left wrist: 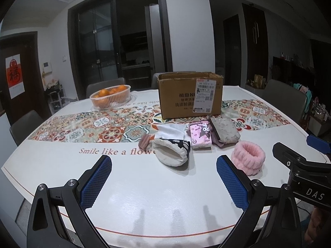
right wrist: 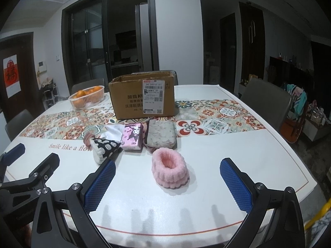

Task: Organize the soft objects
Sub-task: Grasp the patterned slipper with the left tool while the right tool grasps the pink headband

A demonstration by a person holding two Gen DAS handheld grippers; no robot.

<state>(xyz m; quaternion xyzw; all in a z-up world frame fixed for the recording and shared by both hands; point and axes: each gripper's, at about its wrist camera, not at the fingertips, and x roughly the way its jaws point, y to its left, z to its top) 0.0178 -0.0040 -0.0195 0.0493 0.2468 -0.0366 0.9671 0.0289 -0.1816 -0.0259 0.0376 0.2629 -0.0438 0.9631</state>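
Note:
Soft items lie in a cluster on the table in front of an open cardboard box [left wrist: 189, 95] [right wrist: 142, 96]. A pink fluffy band [left wrist: 247, 158] [right wrist: 169, 168] is nearest. Behind it lie a grey padded pouch [left wrist: 224, 131] [right wrist: 161, 133], a pink tissue pack [left wrist: 199, 134] [right wrist: 132, 137], a white cloth [left wrist: 171, 130] [right wrist: 113, 130], a cream slipper with a black patterned lining [left wrist: 172, 150] [right wrist: 104, 147] and a small brown-pink scrunchie [left wrist: 144, 140] [right wrist: 88, 138]. My left gripper [left wrist: 164, 180] is open and empty, short of the slipper. My right gripper [right wrist: 167, 184] is open and empty, just short of the pink band.
A basket of oranges [left wrist: 110, 96] [right wrist: 88, 97] stands at the back left on the patterned runner [left wrist: 82, 128]. Chairs [right wrist: 266, 101] surround the white table [left wrist: 144, 196]. The right gripper's body [left wrist: 300, 165] shows at the right of the left view.

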